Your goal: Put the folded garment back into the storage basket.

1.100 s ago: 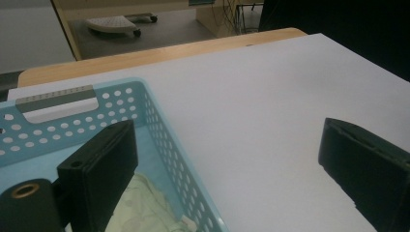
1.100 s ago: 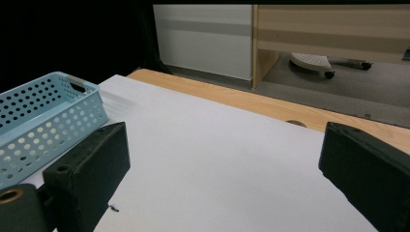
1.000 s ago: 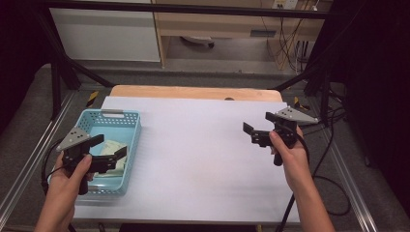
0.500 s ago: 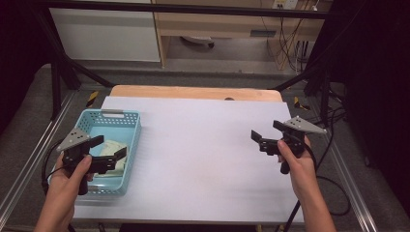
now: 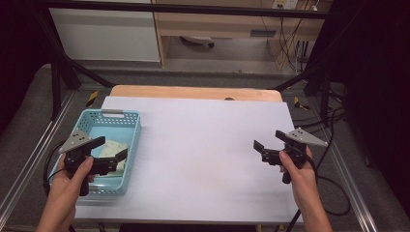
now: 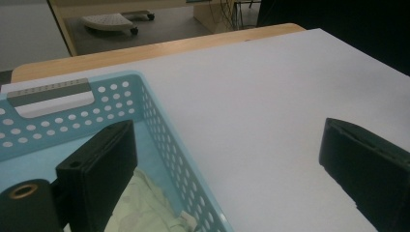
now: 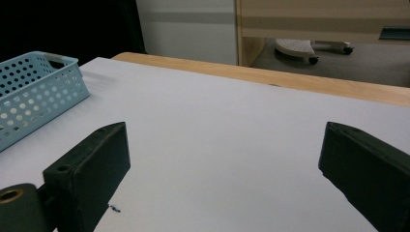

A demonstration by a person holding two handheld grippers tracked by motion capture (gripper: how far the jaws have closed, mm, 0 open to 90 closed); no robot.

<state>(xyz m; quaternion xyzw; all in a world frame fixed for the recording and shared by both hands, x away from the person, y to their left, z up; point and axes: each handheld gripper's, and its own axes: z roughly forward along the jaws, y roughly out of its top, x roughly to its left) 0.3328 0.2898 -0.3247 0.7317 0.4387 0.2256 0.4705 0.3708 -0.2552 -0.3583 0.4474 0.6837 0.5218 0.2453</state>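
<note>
A light blue perforated basket [image 5: 113,112] stands at the left of the white table [image 5: 203,145], with a pale crumpled cloth [image 5: 115,146] lying in it. My left gripper [image 5: 111,148] hovers open over the basket's right wall. In the left gripper view, one jaw hangs above the cloth [image 6: 145,208] inside the basket [image 6: 159,121] and the other above the bare table; the left gripper [image 6: 227,164] holds nothing. My right gripper [image 5: 269,141] stands open and empty over the table's right side. The right gripper view shows the right gripper [image 7: 222,164] with jaws wide apart and the basket [image 7: 34,92] far left.
A wooden strip [image 5: 193,92] borders the table's far edge. Beyond it are a white cabinet [image 5: 106,34], a wheeled base [image 5: 196,41] on the floor and cables [image 5: 285,43] at the right. Black frame struts [image 5: 63,67] flank the table. A tiny dark speck [image 7: 114,208] lies on the sheet.
My right gripper has drifted back toward the person and slightly right, staying open. The left gripper and the basket have not moved.
</note>
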